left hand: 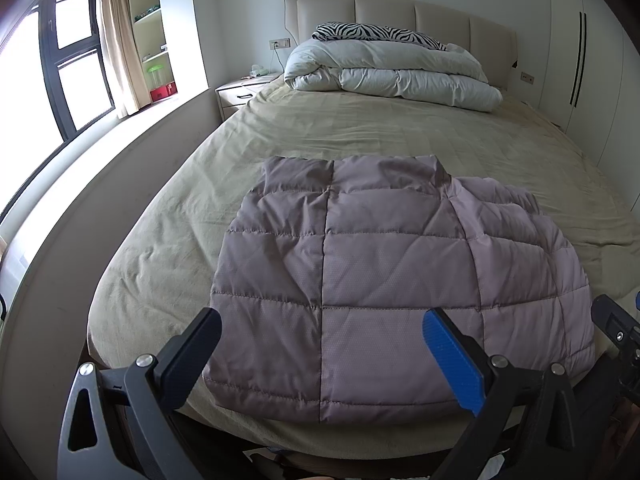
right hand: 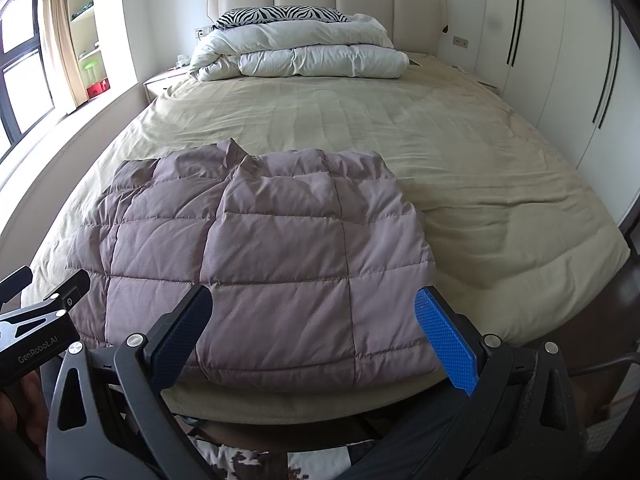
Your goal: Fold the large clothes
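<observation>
A mauve quilted down jacket (left hand: pixel 360 272) lies folded into a compact rectangle near the foot of the bed, also in the right wrist view (right hand: pixel 264 248). My left gripper (left hand: pixel 320 328) is open and empty, held just above the jacket's near edge, its blue pad (left hand: pixel 452 360) over the right half. My right gripper (right hand: pixel 312 312) is open and empty over the jacket's near right part. The left gripper's body shows at the left edge of the right wrist view (right hand: pixel 36 328). The right gripper shows at the right edge of the left wrist view (left hand: pixel 616 328).
The bed has a beige sheet (left hand: pixel 320 128) (right hand: pixel 460 168). A folded white duvet (left hand: pixel 392 72) and zebra pillow (left hand: pixel 376 34) lie at the headboard. A nightstand (left hand: pixel 240 92) and window ledge are at left. Wardrobe doors (right hand: pixel 560 60) are at right.
</observation>
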